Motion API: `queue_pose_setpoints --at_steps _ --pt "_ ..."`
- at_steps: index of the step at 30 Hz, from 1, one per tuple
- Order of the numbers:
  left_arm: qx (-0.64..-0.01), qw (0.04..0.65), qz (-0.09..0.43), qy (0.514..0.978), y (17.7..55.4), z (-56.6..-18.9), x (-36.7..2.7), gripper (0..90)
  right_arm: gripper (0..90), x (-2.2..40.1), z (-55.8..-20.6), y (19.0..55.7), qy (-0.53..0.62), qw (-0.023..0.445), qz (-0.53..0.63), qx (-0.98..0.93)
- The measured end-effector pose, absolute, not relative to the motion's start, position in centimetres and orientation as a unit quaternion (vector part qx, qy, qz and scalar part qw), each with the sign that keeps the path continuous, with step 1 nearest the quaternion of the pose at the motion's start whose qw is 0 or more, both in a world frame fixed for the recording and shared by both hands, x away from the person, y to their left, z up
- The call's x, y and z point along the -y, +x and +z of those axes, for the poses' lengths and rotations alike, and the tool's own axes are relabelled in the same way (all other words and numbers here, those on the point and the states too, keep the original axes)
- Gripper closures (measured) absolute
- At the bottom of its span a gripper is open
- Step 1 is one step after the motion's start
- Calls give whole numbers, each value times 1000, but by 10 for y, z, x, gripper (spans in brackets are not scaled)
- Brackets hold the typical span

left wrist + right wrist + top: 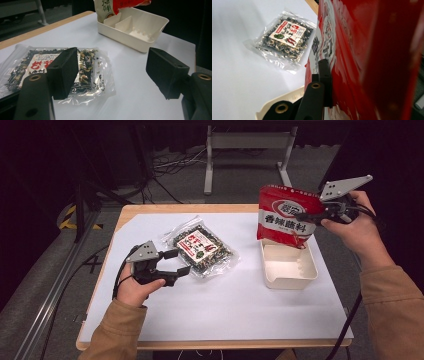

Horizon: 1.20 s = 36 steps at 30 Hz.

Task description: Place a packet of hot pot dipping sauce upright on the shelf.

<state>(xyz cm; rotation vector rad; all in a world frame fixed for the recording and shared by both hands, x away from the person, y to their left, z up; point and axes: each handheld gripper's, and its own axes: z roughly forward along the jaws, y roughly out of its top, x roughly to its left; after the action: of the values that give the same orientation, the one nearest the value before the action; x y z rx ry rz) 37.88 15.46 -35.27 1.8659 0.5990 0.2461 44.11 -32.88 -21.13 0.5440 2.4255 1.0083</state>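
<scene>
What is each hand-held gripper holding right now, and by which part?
The right hand-held gripper is shut on the red pouch, pinching its side edge above the white tray. The left hand-held gripper is open and holds nothing.

A dim lab or studio recording space: loose cables (172, 162) on grey carpet at 11 o'clock, a metal stand (247, 142) at 12, a white-covered table (225, 305).

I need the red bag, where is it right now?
High view, right side: the red bag hangs upright in the right tool, its bottom edge over the white tray.
</scene>
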Motion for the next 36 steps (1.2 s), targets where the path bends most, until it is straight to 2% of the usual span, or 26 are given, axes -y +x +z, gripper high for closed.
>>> queue_pose_setpoints --at_steps 22,36 --pt "-272 547 106 784 371 -357 -168 260 895 342 -235 470 220 216 339 -889" --pt "-284 551 104 778 366 -360 -179 257 895 336 -252 494 225 215 313 -897"
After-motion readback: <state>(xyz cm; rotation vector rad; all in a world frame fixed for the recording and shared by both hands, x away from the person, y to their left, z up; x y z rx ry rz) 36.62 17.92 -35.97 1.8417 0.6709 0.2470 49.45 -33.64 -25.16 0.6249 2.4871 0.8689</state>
